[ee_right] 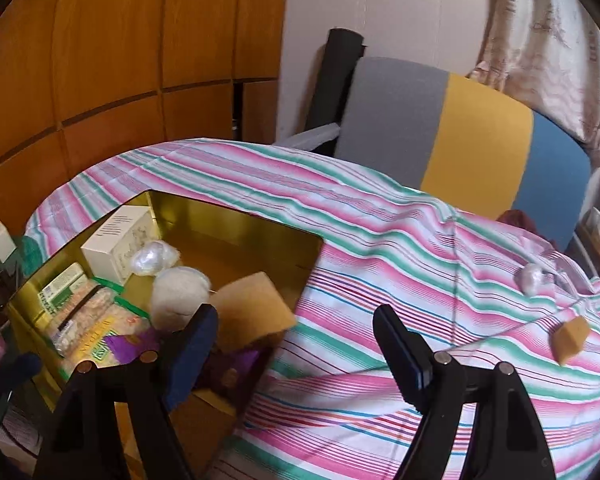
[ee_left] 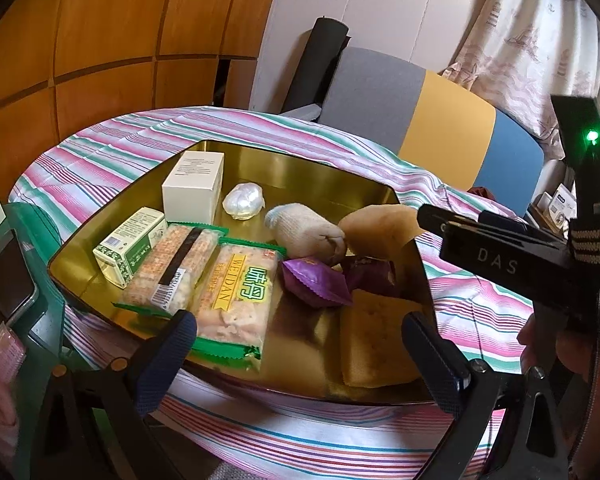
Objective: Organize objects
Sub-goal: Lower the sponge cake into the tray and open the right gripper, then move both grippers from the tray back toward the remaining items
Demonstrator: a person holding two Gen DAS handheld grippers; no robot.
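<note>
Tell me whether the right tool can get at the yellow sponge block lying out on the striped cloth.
Probably yes. The right tool stands open and empty, and the yellow sponge block lies alone on the striped cloth to its right, outside the gold tray. Only bare cloth lies between them.

The tray (ee_left: pixel 236 152) is glossy gold metal, mirror-smooth. Striped woven cloth (ee_right: pixel 380 216) covers the counter, slightly creased. Snack packets (ee_left: pixel 236 300) are shiny plastic film; the white box (ee_left: pixel 192 192) is matt cardboard. Cabinet panels (ee_left: pixel 100 40) look like satin wood.
</note>
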